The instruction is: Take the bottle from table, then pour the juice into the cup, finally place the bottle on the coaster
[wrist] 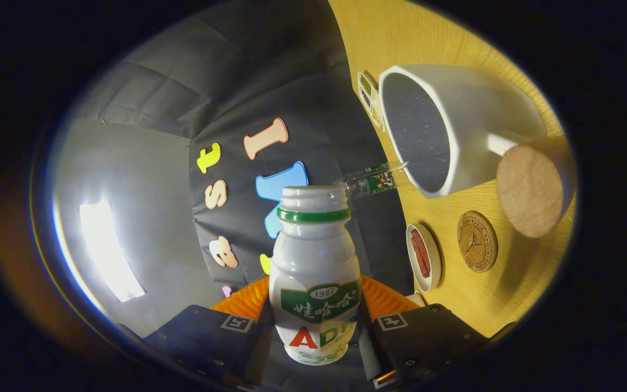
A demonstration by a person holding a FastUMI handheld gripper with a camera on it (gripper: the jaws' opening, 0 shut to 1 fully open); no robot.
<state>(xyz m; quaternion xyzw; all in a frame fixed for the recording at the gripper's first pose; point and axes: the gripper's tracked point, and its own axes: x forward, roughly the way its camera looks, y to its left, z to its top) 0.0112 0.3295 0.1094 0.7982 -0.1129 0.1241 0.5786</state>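
Lower centre of the frame: gripper (pixel 316 291) with two dark blocky housings (pixel 204 340), small screws (pixel 410 362), square printed tags (pixel 236 323), ribbed fingers (pixel 243 304).

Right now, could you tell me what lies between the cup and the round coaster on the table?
In the gripper view, only bare table separates the cup from the coaster. The tool is shut on the bottle.
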